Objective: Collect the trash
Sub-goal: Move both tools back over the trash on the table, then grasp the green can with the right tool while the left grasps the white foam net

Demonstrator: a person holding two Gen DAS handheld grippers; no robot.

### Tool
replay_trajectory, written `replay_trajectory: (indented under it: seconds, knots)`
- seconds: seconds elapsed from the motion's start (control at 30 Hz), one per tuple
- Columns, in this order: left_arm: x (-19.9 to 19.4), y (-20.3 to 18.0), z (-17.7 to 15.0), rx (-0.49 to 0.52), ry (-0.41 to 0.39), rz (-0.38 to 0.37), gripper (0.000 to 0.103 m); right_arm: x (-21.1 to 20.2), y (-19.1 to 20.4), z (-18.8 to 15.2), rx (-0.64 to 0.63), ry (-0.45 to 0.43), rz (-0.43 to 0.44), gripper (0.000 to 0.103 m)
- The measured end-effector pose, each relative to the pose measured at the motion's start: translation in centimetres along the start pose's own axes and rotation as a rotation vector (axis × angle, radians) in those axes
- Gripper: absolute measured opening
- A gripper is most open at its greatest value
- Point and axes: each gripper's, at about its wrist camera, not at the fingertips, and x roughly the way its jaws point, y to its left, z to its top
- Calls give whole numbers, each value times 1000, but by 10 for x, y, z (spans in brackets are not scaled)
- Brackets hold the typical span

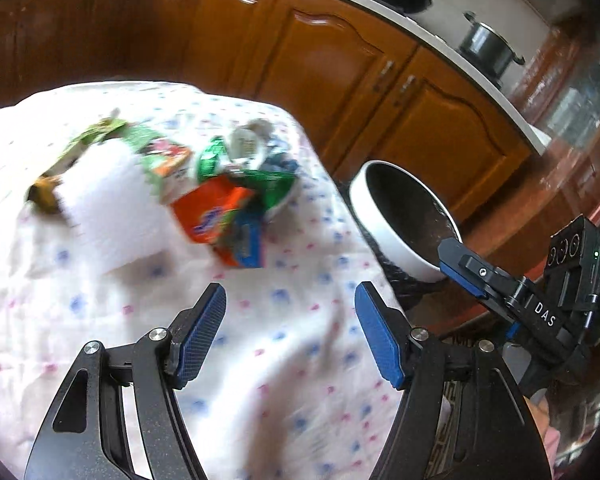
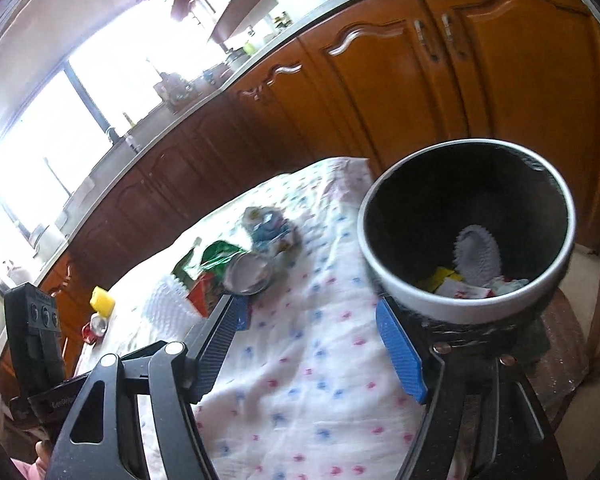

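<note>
Both grippers, left (image 1: 290, 334) and right (image 2: 306, 346), hung spread and empty; wrappers (image 1: 220, 204) lay clustered near the bin (image 2: 466, 232), shortening each carry.

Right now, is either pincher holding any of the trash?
No. The left gripper and the right gripper are both open and empty above the tablecloth.

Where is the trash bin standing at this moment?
The trash bin stands just off the right edge of the cloth-covered table, in front of the wooden cabinets; in the left wrist view it shows at the right, beyond the table edge.
</note>
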Motion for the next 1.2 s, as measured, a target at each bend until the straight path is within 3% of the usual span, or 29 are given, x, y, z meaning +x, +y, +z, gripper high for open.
replay_trajectory:
  seconds: [0.4,0.67,0.87,0.93,1.07,1.2]
  knots:
    - [-26,52,-9,-94,-34,56,68,32,54,-12,-206,83,31,73]
    - [-32,82,1,-160,-53,87,68,51,79,-2,-329,74,22,73]
    - [-25,94,15,-181,-58,96,68,69,109,11,-510,47,-1,72]
    - [-21,98,19,-183,-53,95,68,76,122,14,-600,45,-15,69]
    - [-12,105,29,-188,-38,93,68,94,140,13,-760,75,-80,44]
    - [-5,109,34,-192,-34,92,68,115,142,9,-833,145,-95,40]
